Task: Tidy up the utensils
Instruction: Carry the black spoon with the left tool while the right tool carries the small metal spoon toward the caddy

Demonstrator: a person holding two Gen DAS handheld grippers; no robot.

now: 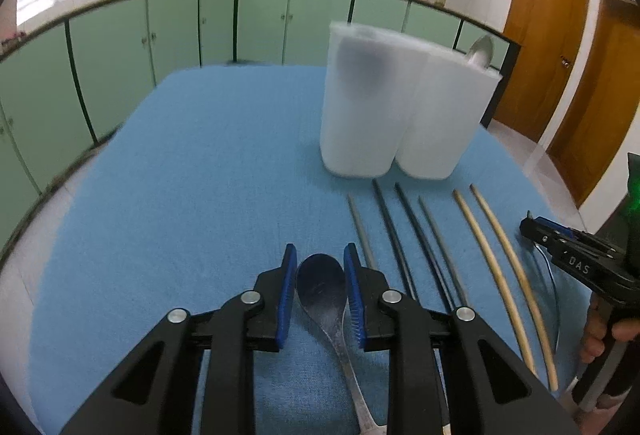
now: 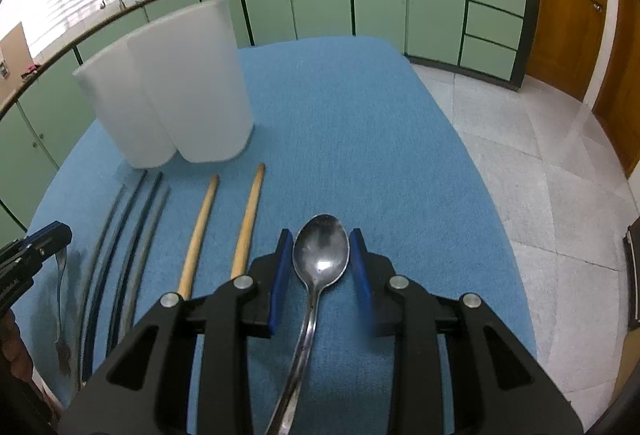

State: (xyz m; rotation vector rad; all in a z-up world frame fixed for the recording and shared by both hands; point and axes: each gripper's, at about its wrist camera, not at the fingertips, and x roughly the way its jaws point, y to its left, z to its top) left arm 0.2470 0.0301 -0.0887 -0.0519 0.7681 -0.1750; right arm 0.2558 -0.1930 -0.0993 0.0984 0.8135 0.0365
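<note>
So there's a table with a blue cloth point(image 1: 192, 171) over it, and near its far side two tall frosted white containers point(image 2: 172, 87) stand upright, touching side by side; in the left wrist view a spoon bowl point(image 1: 481, 51) pokes up out of the right-hand container, and something dark shows through the wall of the other one but it's too blurry to tell what; in front of the containers, flat on the cloth, lie two wooden chopsticks point(image 2: 224, 231) roughly parallel, and just beside them on the left four thin dark chopsticks point(image 1: 404, 235) in a loose row; the left gripper point(image 1: 320, 267) hovers low with its blue-padded fingers apart on either side of the bowl of a dark-looking spoon point(image 1: 322, 289), which lies just left of the dark chopsticks; I can't tell if the pads actually touch it; the right gripper point(image 2: 321, 249) has its fingers spread the same way around a shiny metal spoon point(image 2: 320, 255), bowl forward, handle running back under the tool, with a gap on both sides; that spoon sits right of the wooden pair.
</note>
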